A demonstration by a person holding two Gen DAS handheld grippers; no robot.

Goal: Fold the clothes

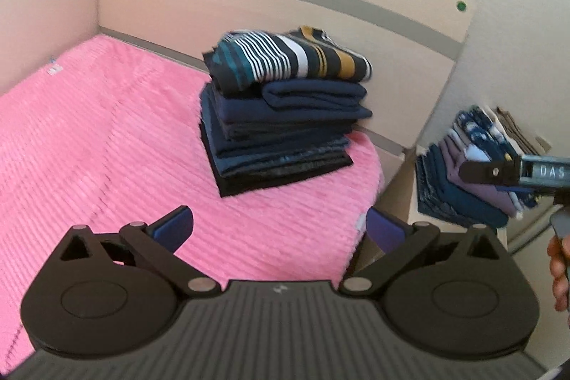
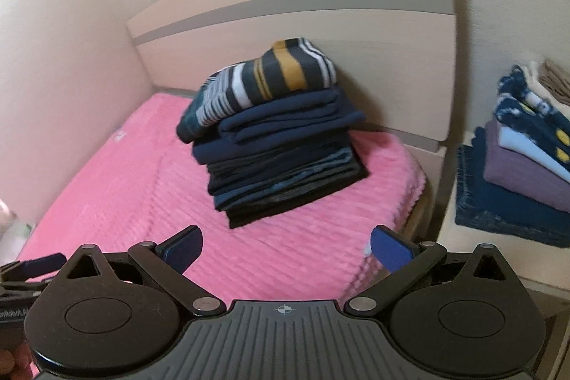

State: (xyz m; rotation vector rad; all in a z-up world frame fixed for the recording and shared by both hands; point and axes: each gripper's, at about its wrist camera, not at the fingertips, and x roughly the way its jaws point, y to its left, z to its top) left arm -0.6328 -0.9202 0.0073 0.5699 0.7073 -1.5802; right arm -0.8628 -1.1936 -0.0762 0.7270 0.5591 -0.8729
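A stack of folded dark clothes (image 1: 281,134) (image 2: 285,162) stands on the pink bedspread (image 1: 89,138) (image 2: 117,180) near the headboard. On top lies a striped garment (image 1: 288,57) (image 2: 270,77) in navy, white, teal and mustard. My left gripper (image 1: 279,228) hovers open over the bedspread, short of the stack, with nothing between its blue pads. My right gripper (image 2: 286,250) is also open and empty, in front of the stack. The right gripper's body (image 1: 513,171) shows at the right edge of the left wrist view. The left gripper's finger (image 2: 39,264) pokes in at the lower left of the right wrist view.
A second pile of folded clothes (image 1: 473,166) (image 2: 520,162) sits on a light nightstand (image 2: 498,259) right of the bed. The wooden headboard (image 1: 285,6) (image 2: 302,20) and walls close in behind and to the left. A person's hand (image 1: 559,269) holds the right gripper.
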